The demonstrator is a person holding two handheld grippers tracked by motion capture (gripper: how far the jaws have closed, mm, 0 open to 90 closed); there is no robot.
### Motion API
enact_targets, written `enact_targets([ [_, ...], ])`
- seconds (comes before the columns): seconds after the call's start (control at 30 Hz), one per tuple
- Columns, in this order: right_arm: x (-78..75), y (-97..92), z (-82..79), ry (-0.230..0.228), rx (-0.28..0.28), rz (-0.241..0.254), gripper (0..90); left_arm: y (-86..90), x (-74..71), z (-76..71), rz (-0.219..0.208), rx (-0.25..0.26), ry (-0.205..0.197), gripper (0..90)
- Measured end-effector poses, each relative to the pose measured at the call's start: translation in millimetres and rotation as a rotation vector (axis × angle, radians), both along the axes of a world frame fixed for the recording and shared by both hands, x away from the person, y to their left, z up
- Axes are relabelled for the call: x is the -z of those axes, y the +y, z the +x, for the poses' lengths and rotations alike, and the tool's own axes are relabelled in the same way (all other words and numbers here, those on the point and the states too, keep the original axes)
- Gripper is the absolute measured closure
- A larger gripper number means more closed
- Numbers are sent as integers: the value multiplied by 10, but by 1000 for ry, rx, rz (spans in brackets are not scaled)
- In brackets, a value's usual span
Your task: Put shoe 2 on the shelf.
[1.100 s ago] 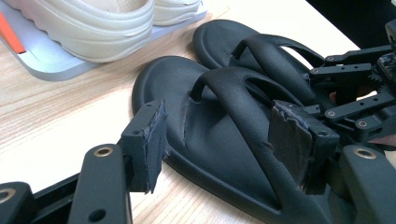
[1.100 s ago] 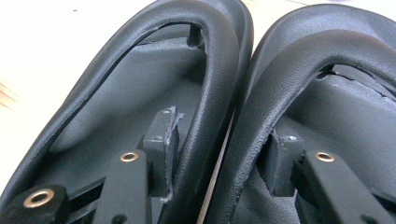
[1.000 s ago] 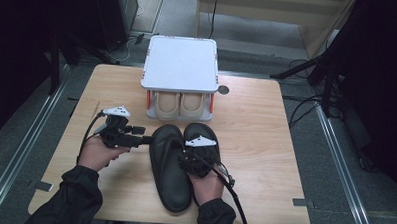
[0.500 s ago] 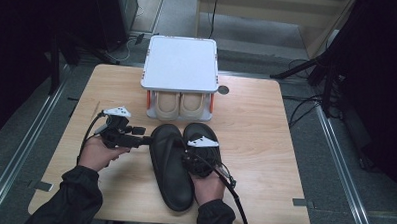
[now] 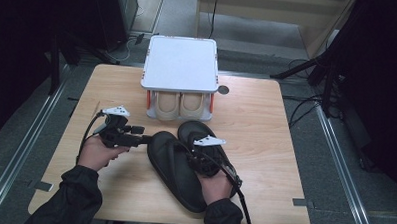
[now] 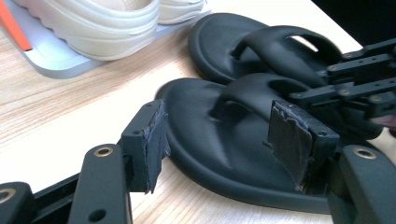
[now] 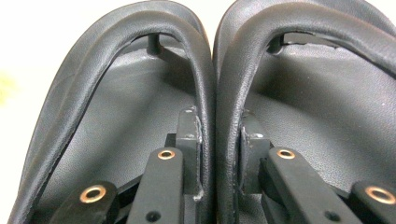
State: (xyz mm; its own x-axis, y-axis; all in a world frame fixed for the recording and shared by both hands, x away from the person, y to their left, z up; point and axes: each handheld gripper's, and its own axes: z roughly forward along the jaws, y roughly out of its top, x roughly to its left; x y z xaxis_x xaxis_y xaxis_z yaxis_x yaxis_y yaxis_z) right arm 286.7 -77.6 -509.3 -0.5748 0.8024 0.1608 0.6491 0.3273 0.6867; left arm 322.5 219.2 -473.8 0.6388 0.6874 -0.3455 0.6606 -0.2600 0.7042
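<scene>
Right now you are pinching the two black sandals [image 5: 182, 164] together with your right gripper [image 7: 219, 154]: its jaws have just been closing, and each pad is pressing on an inner strap, so the two straps are squeezed side by side between them. Both sandals are lying on the table [image 5: 266, 129], touching each other, just in front of the white rack [image 5: 180, 61], where a pair of cream shoes [image 5: 179, 105] is sitting on the lower shelf. Your left gripper [image 6: 217, 140] is hovering spread at the left edge of the nearer sandal, its pads apart and gripping nothing, with the sandal's toe end lying between them.
</scene>
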Motion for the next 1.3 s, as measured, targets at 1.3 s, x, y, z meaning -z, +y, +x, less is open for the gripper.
enact_targets([
  [1.3, -230, -96, 396, 64, -624, 65, 756, 546, 49, -301, 22, -184, 5, 381],
])
